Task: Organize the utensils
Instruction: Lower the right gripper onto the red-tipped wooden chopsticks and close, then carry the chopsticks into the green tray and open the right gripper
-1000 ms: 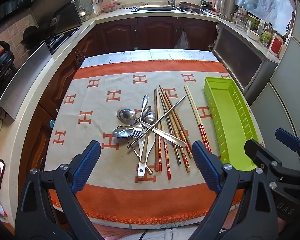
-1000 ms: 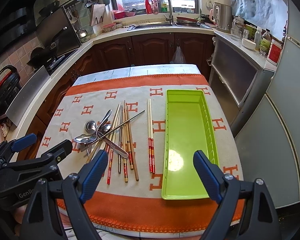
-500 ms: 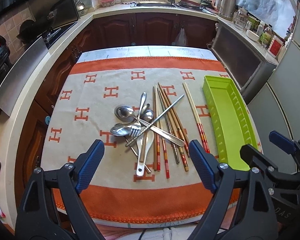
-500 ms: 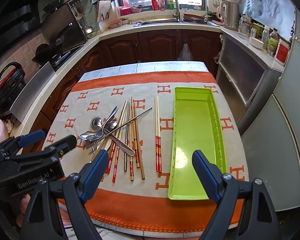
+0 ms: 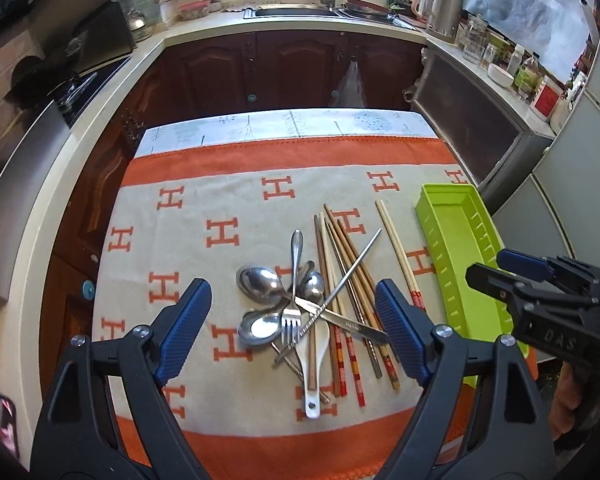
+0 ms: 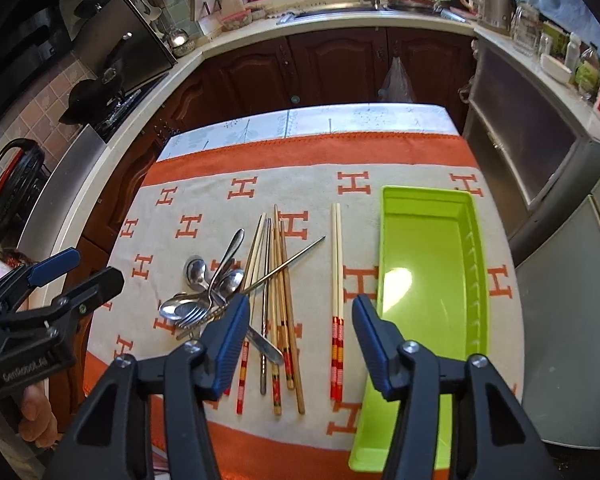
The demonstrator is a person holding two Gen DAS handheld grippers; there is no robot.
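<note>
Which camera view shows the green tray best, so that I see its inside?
The right wrist view: the green tray lies nearly whole before the camera, its floor bare. In the left wrist view the green tray sits at the side, partly hidden behind the right gripper.

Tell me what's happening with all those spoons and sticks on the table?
A person is holding two grabbing tools and getting ready to tidy up. The left tool hangs open over a messy pile of spoons, a fork and chopsticks on the orange-and-cream cloth. The right tool is open too, above a separate pair of chopsticks lying beside the green tray. Neither tool holds anything, and nothing lies in the tray yet.
</note>
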